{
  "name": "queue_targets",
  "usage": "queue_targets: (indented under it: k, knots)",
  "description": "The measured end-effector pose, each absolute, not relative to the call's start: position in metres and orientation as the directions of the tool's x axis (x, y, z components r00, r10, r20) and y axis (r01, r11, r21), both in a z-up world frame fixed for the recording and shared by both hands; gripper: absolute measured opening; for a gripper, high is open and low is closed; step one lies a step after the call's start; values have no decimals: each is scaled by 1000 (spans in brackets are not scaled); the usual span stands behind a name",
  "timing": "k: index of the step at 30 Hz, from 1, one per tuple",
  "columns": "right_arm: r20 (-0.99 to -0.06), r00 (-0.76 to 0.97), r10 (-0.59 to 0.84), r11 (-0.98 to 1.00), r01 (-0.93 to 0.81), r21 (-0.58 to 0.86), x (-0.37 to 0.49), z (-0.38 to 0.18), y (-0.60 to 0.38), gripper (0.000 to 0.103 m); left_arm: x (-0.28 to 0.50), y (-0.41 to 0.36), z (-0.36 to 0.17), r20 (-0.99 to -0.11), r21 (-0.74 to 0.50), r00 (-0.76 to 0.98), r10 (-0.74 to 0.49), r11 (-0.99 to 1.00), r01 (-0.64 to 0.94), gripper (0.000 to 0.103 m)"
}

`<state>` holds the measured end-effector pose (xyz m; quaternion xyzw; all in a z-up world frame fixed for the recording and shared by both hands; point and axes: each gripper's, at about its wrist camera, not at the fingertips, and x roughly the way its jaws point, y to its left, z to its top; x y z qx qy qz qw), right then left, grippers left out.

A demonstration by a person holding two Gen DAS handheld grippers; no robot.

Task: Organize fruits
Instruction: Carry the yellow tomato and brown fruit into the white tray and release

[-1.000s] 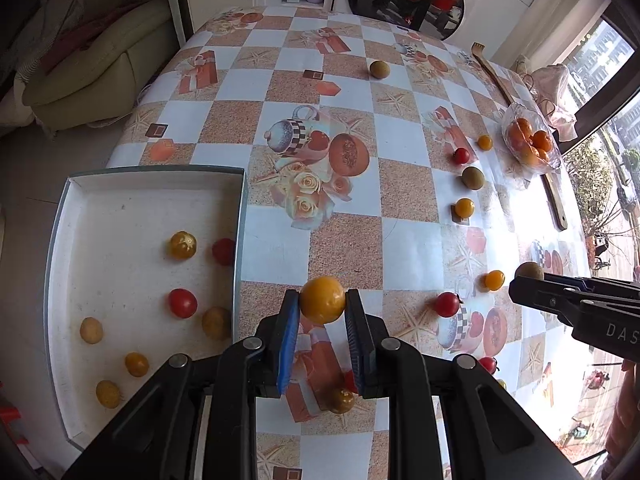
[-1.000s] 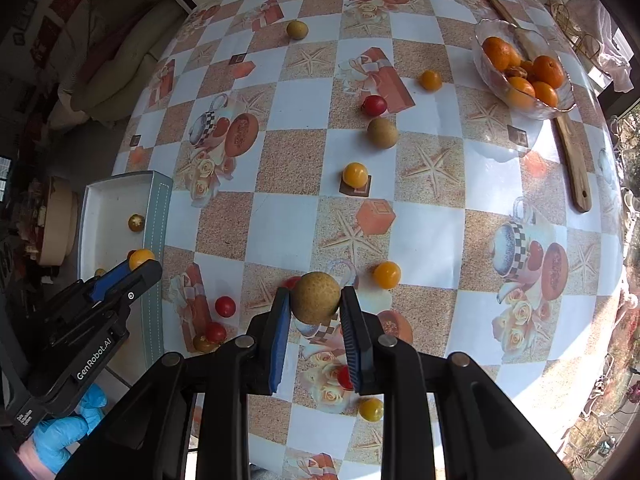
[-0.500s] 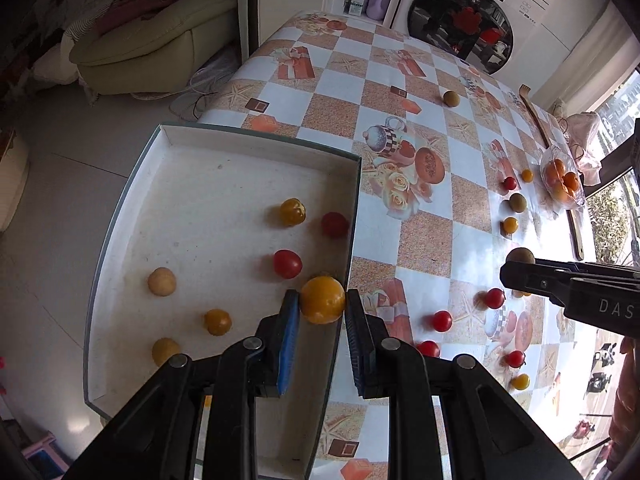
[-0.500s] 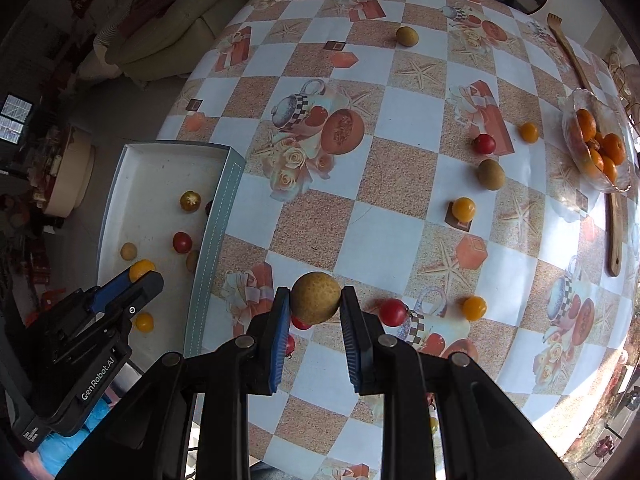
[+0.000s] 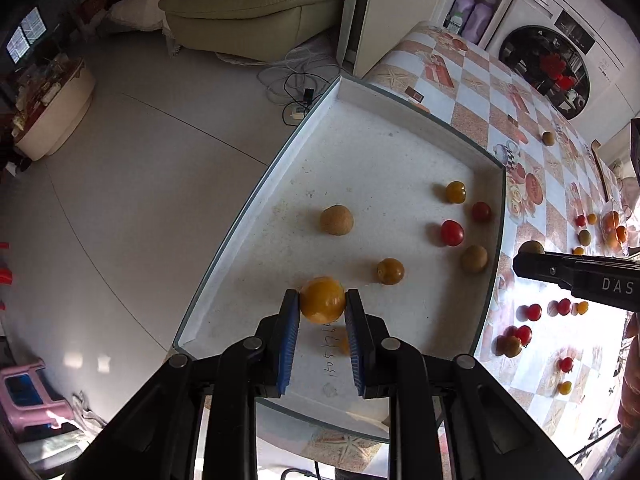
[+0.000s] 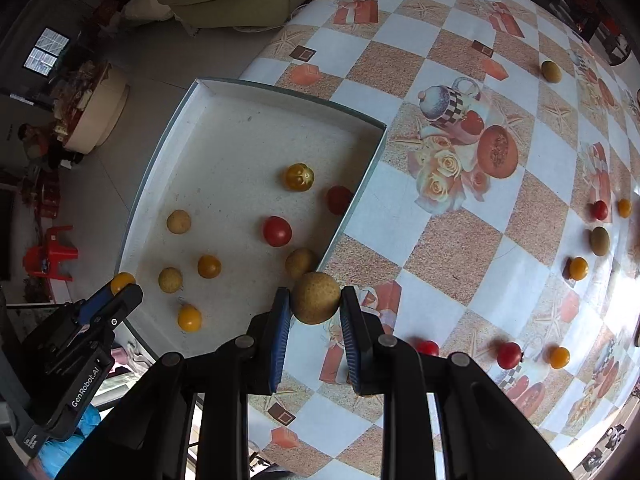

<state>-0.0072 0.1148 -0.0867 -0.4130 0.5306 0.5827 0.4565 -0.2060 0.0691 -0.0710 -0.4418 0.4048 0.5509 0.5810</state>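
My left gripper (image 5: 322, 300) is shut on an orange-yellow fruit (image 5: 322, 299) and hangs over the near part of the white tray (image 5: 372, 148). In that tray lie several small fruits, among them a tan one (image 5: 336, 220), a red tomato (image 5: 452, 233) and a yellow one (image 5: 390, 271). My right gripper (image 6: 315, 298) is shut on a tan round fruit (image 6: 316, 297), just at the tray's right wall (image 6: 352, 216), above the checked tablecloth (image 6: 452, 240). The left gripper (image 6: 120, 286) also shows at the tray's left edge in the right wrist view.
Loose red, orange and greenish fruits (image 6: 509, 355) lie scattered over the table's right side. A clear bowl of oranges (image 5: 614, 226) stands far right. The tray overhangs the table's edge above grey floor (image 5: 140, 184). A sofa (image 5: 256, 4) and a washing machine (image 5: 548, 64) stand behind.
Both grippers have swung left with their fruits. The left one went from above the tablecloth to over the tray; the right one reached the tray's right wall.
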Motion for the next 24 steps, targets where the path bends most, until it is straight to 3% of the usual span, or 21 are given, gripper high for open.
queue_targets:
  k: [24]
  knots:
    - [-987, -161, -22, -155, -974, 163, -82, -152, 126, 28, -219, 64, -132, -981, -8, 4, 193, -21, -1000, 25]
